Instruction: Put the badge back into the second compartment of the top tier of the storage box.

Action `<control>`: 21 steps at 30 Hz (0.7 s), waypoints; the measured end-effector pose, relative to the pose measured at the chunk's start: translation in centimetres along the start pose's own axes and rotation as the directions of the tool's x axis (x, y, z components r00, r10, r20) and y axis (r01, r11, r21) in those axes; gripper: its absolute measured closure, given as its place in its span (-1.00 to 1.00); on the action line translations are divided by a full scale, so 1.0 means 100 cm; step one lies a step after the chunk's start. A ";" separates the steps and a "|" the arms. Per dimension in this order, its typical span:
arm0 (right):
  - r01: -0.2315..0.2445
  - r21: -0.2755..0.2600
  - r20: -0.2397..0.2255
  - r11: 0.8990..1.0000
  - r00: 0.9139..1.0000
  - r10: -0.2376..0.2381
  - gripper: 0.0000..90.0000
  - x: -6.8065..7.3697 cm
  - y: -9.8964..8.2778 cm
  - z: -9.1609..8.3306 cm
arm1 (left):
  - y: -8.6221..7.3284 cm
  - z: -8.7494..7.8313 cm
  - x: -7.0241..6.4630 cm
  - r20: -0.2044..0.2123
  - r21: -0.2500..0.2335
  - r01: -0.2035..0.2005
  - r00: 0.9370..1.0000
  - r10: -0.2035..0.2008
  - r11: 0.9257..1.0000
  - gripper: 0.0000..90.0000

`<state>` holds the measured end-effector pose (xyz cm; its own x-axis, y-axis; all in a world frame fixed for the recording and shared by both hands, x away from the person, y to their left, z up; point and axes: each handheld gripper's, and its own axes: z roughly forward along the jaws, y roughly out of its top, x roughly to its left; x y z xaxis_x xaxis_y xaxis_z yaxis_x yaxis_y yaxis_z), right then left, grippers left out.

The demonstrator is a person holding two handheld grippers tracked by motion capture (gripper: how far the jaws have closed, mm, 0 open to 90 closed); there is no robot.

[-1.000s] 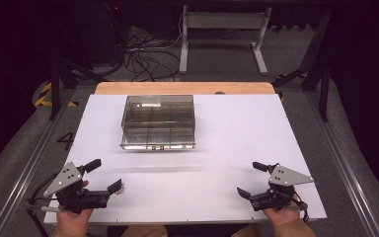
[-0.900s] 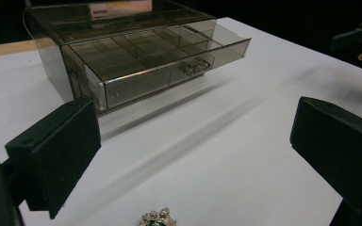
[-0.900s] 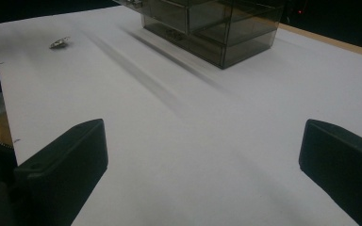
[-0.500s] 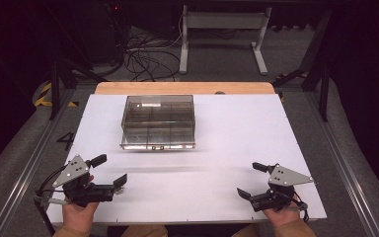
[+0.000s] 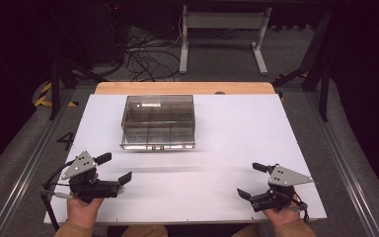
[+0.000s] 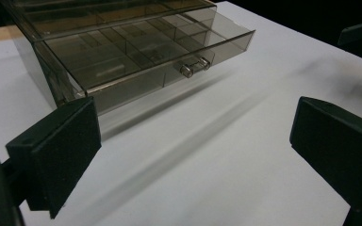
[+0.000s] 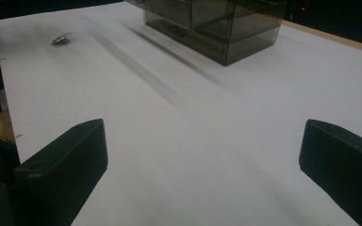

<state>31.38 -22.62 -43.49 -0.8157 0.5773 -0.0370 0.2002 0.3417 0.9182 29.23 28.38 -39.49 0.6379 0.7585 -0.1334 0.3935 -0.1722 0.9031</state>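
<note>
White table [image 5: 237,148], drawer box [image 5: 158,121] far-centre

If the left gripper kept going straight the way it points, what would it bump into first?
Probably the smoky clear drawer box. The open left gripper looks across bare white table toward the box's front, near its little knob. Nothing lies between, though the depth is hard to judge.

A drawer organizer [image 5: 158,122] sits on the bench [image 5: 237,133], toward its far side and left of centre. The left tool [image 5: 112,169] is at the near left corner, the right tool [image 5: 250,180] at the near right, both well apart from it.
</note>
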 end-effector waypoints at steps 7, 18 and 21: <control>0.002 0.004 -0.003 1.000 1.000 -0.002 -0.95 0.000 0.000 0.000 | 0.002 0.002 0.000 0.007 0.015 0.016 1.000 -0.017 1.000 -0.92; 0.001 0.004 -0.006 1.000 1.000 -0.001 -0.95 0.000 0.000 0.000 | 0.004 -0.001 0.000 0.013 0.094 0.002 1.000 -0.003 0.996 -0.58; 0.004 0.005 -0.007 1.000 1.000 -0.004 -0.95 0.000 0.000 0.000 | 0.003 0.001 -0.001 0.011 0.131 -0.006 1.000 0.004 0.991 -0.53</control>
<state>31.36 -22.64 -43.49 -0.8205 0.5704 -0.0376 0.1995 0.3474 0.9162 29.36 28.25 -39.22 0.6471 0.7505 -0.1343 0.4733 -0.2573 0.8425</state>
